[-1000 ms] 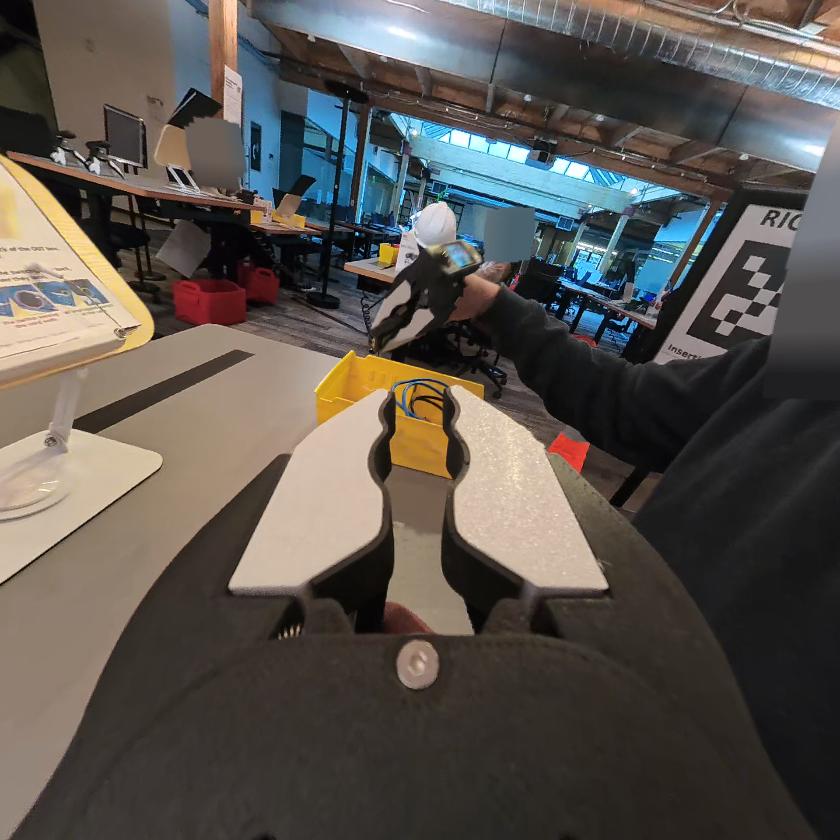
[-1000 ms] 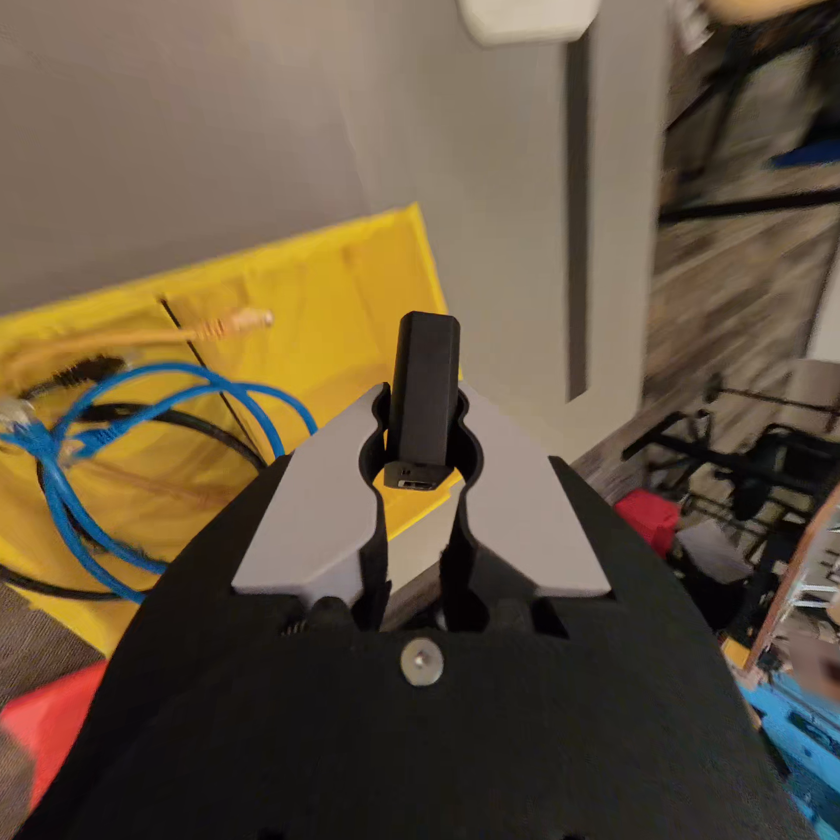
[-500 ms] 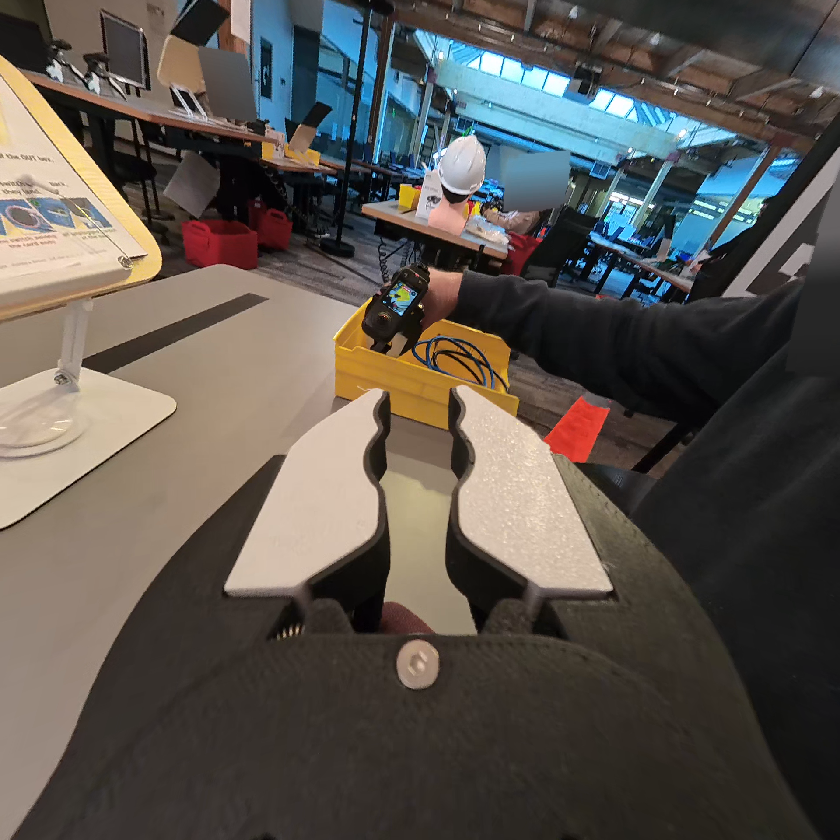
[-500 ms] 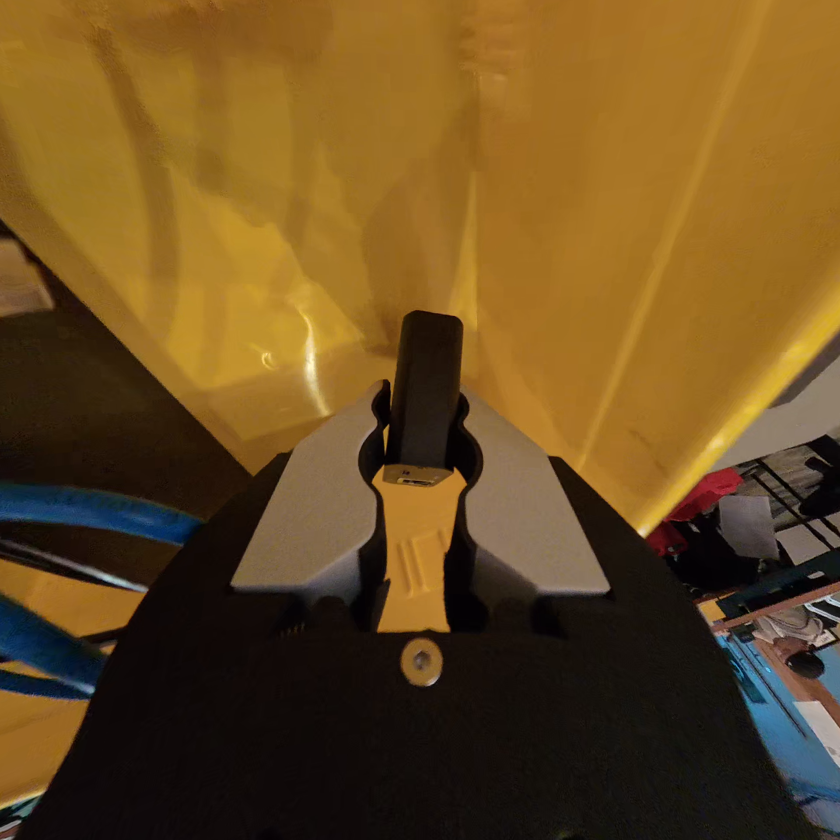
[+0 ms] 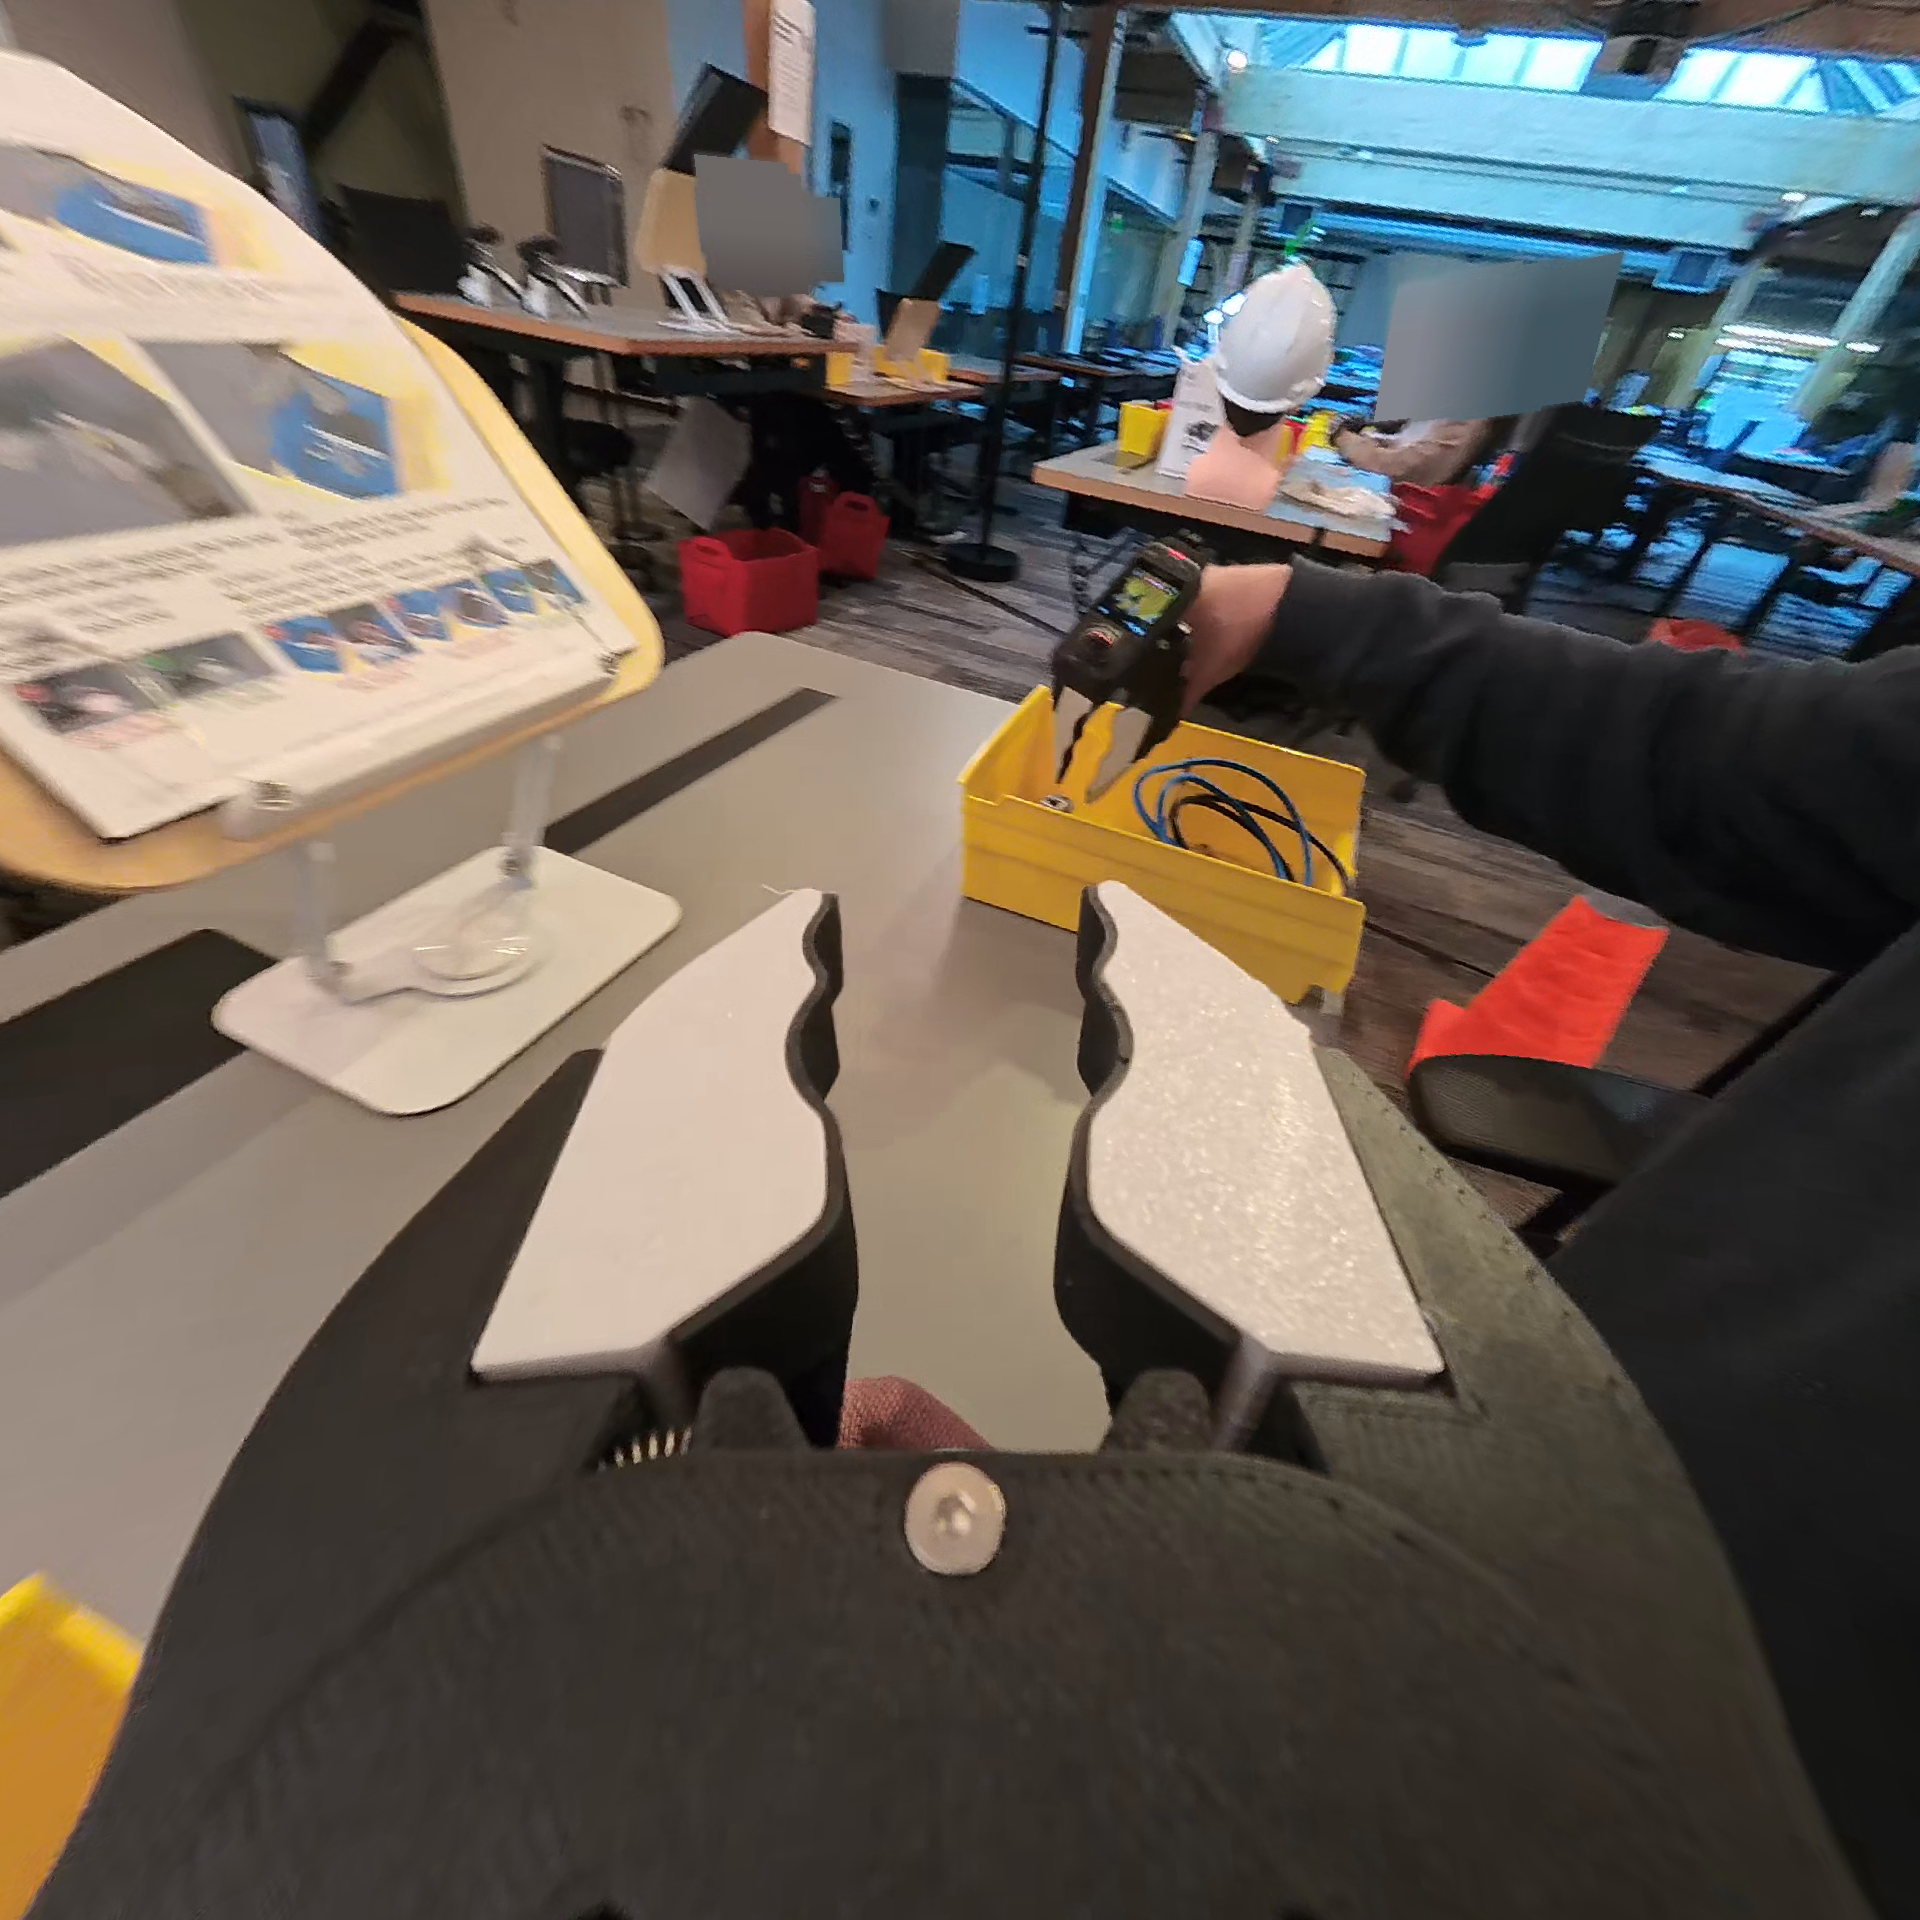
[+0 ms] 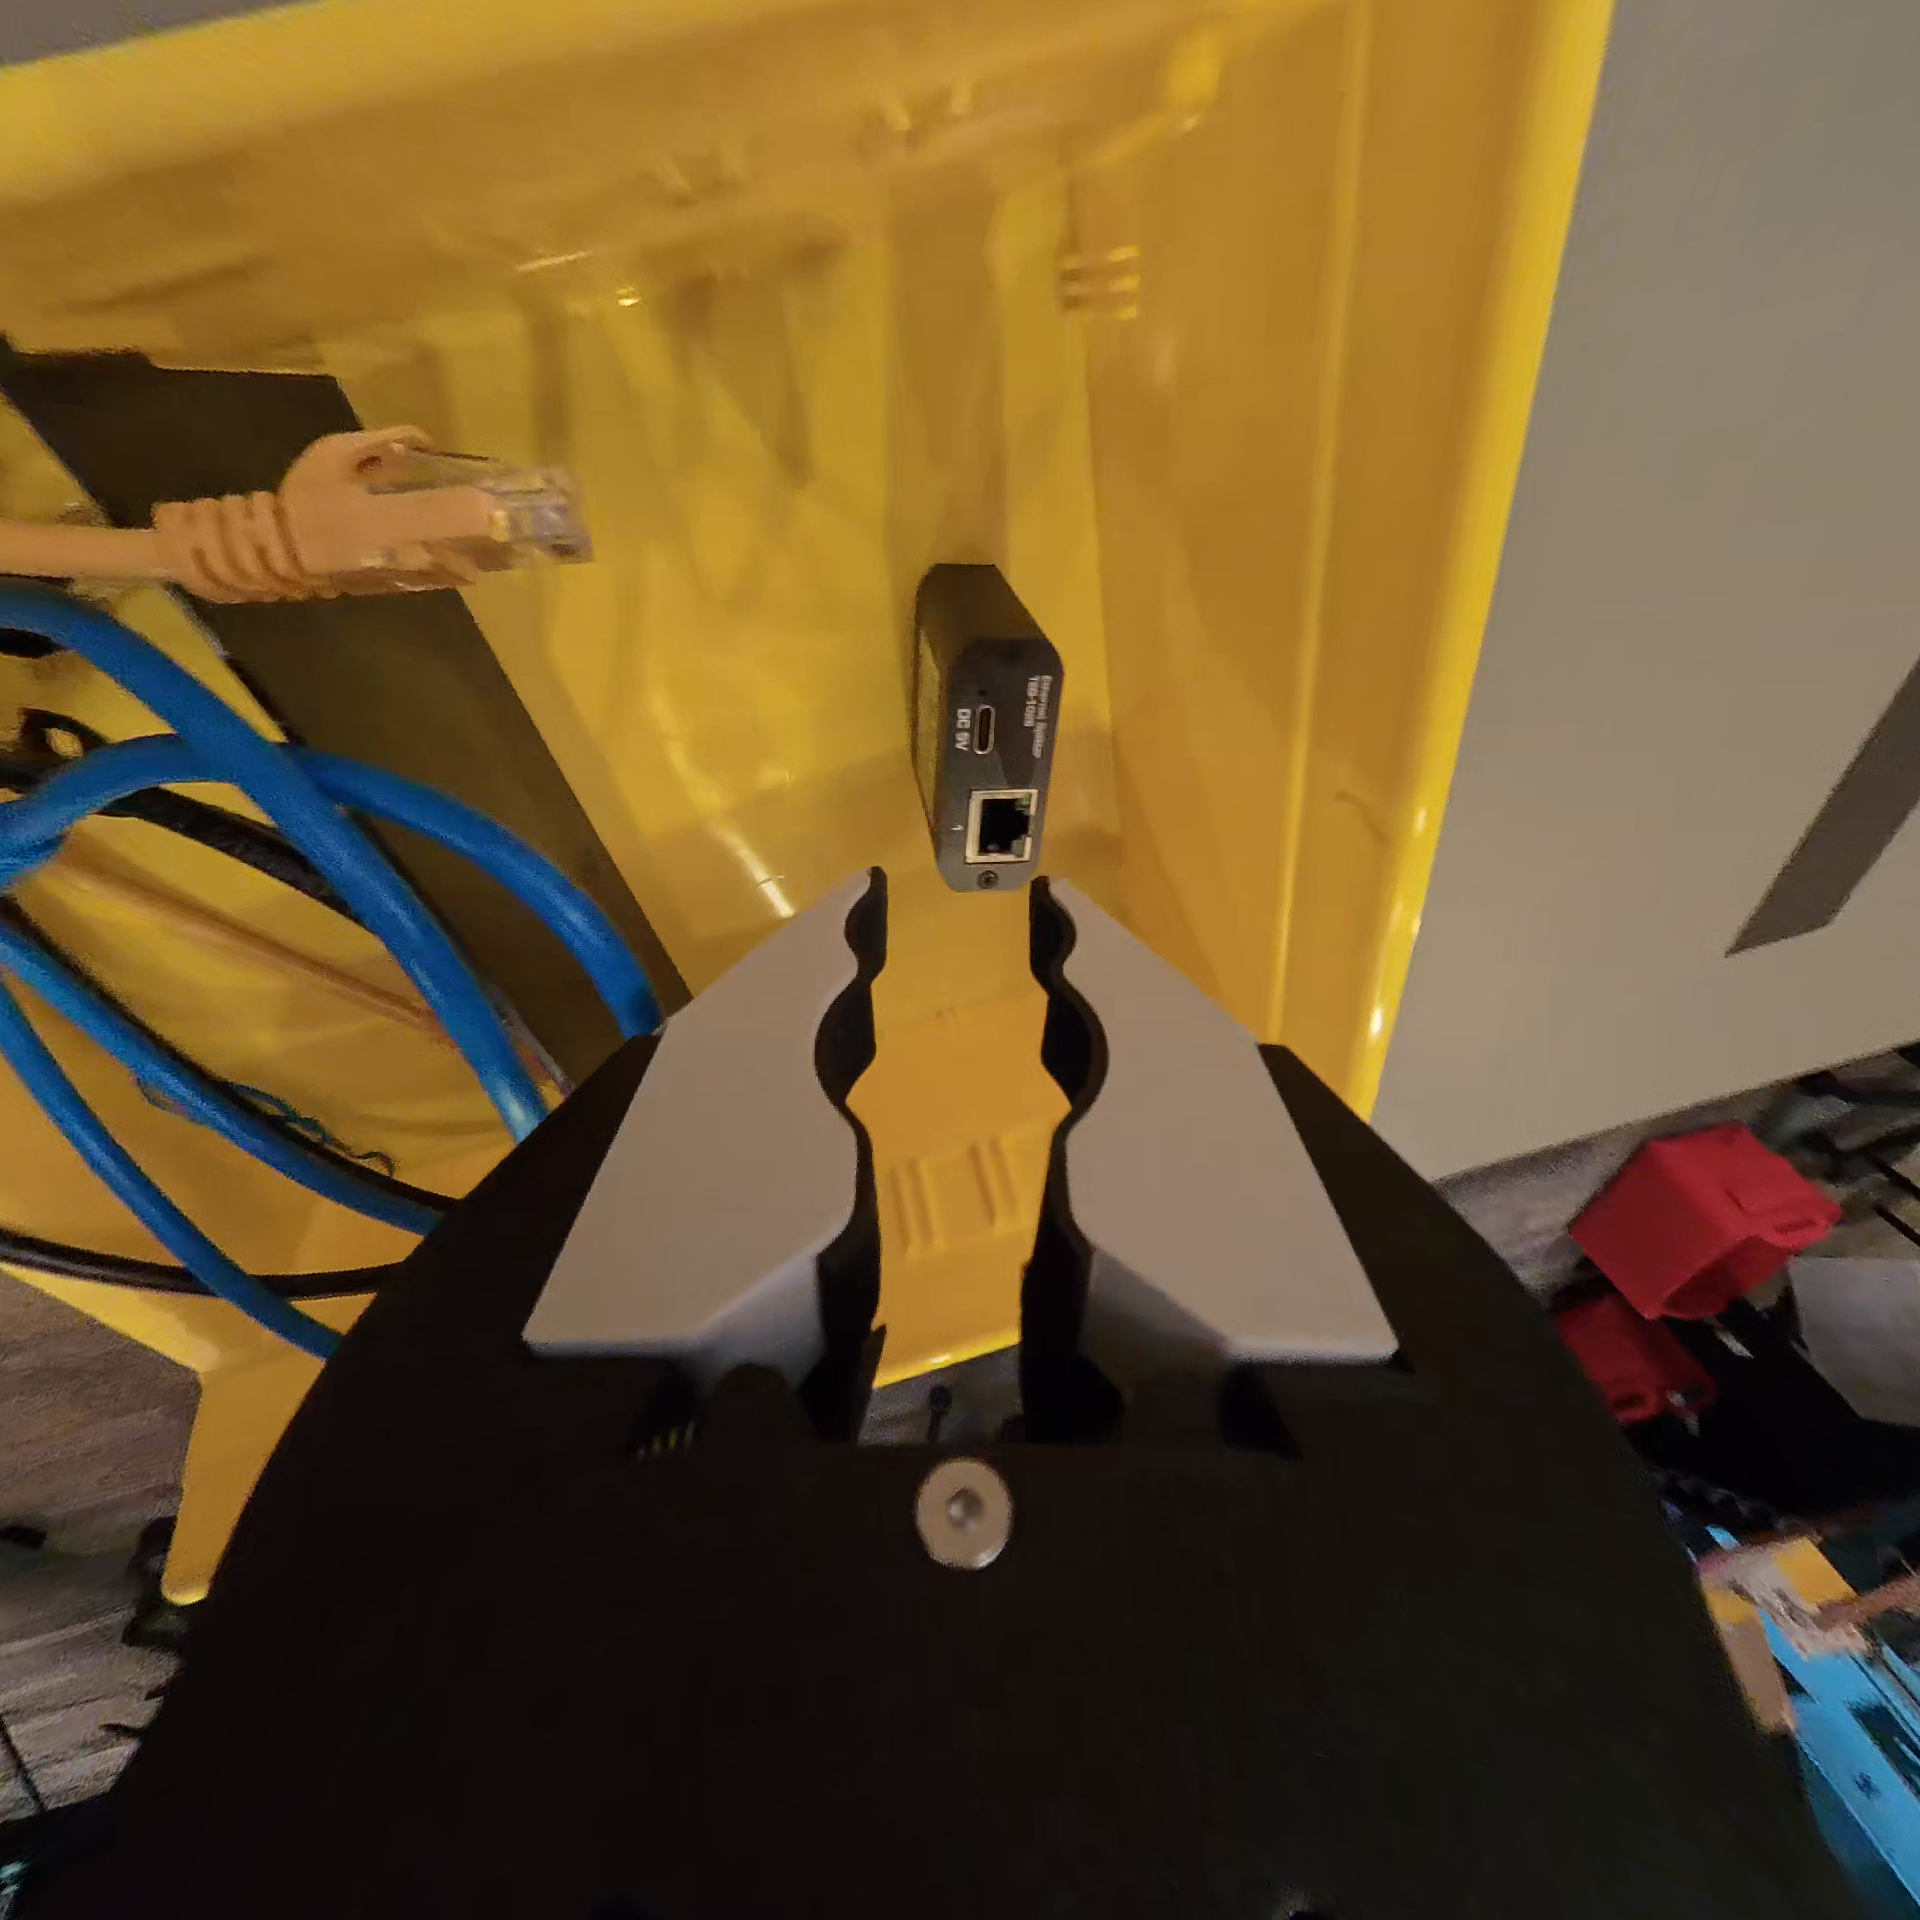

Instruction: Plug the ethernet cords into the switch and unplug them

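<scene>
The small dark switch [image 6: 984,727] lies on the floor of the yellow bin [image 6: 727,260], its port end facing me. My right gripper [image 6: 954,883] is open and empty just above it, not touching. An orange ethernet cord [image 6: 353,525] with a clear plug and a coiled blue cord [image 6: 343,831] lie in the bin to the left. In the left wrist view the right gripper [image 5: 1103,769] hovers over the bin [image 5: 1153,883], where the blue cord [image 5: 1236,821] shows. My left gripper [image 5: 951,914] is open and empty over the grey table [image 5: 312,1195].
A tilted instruction board on a white stand [image 5: 447,987] is on the table's left. A person's dark sleeve [image 5: 1558,727] reaches to the bin. A second yellow bin corner [image 5: 52,1714] is at lower left. Red bins [image 5: 748,577] stand on the floor beyond. Left tips to right tips: about 55 cm.
My right gripper has opened and let go of the switch, which now lies in the yellow bin, and has drawn back a little. My left gripper has opened wider.
</scene>
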